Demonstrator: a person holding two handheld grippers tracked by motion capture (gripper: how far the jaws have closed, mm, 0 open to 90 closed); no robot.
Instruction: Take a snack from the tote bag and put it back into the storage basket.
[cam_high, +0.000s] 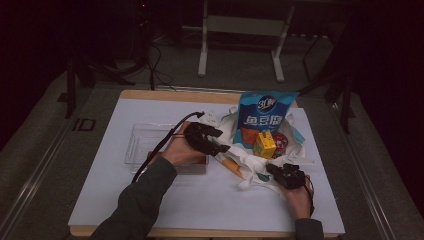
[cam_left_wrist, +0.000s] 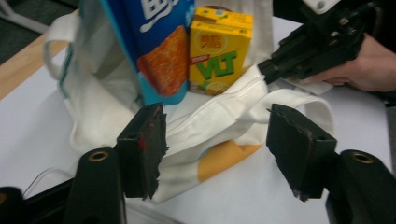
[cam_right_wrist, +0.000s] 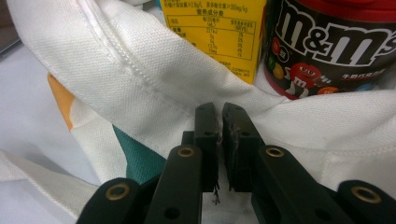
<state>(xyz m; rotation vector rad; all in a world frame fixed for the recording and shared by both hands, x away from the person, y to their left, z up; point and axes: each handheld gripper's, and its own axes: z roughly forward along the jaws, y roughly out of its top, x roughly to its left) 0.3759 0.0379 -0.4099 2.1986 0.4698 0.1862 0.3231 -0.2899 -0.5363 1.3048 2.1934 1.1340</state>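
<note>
One white bag (cam_high: 250, 161), three snacks inside

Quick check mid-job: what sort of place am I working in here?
Probably a dim lab or recording room, not a home: a white-topped table on grey carpet, a metal stand frame behind it, cables on the floor.

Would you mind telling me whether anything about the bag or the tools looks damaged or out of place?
The pad on one jaw of the left tool looks chipped and ragged along its inner edge. The white tote bag lies crumpled on the table, though its blue snack pack and yellow carton stand upright. Nothing has spilled.
</note>
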